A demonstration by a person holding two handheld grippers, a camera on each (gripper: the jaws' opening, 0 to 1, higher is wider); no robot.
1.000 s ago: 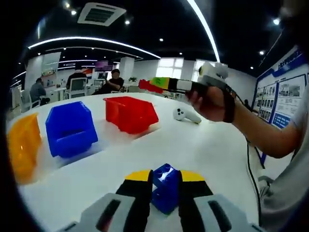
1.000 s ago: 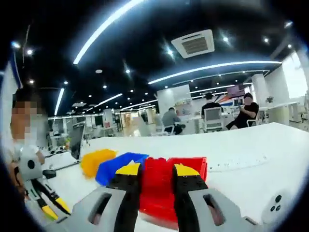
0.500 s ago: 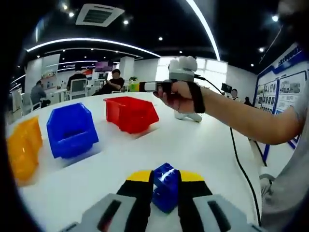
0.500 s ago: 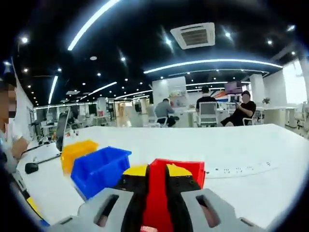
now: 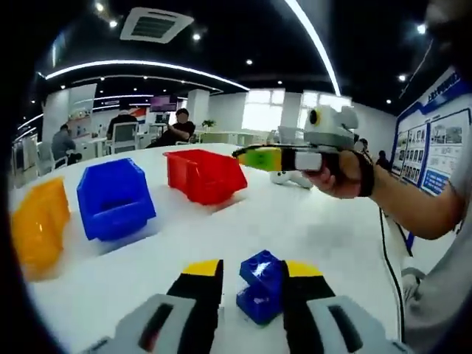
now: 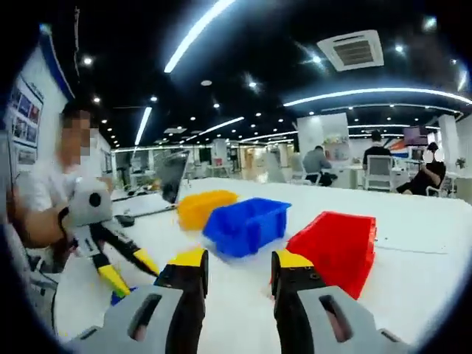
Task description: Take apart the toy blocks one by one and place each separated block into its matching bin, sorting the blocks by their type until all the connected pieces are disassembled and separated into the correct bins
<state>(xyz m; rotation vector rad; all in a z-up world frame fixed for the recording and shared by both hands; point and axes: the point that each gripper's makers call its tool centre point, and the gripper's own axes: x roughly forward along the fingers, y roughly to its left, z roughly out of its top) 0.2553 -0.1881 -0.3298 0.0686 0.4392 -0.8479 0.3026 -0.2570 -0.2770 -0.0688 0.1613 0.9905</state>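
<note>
Bare white bench (image 5: 310,228) lies open between the left gripper (image 5: 251,276) and the row of yellow bin (image 5: 33,225), blue bin (image 5: 114,195) and red bin (image 5: 206,173), while the right gripper (image 5: 258,157) hangs over the bench just beside the red bin, near a white controller (image 5: 291,178).

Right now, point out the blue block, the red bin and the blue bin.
blue block (image 5: 259,289), left gripper view, side face.
red bin (image 5: 209,179), left gripper view, front wall.
blue bin (image 6: 237,233), right gripper view, front wall.
</note>
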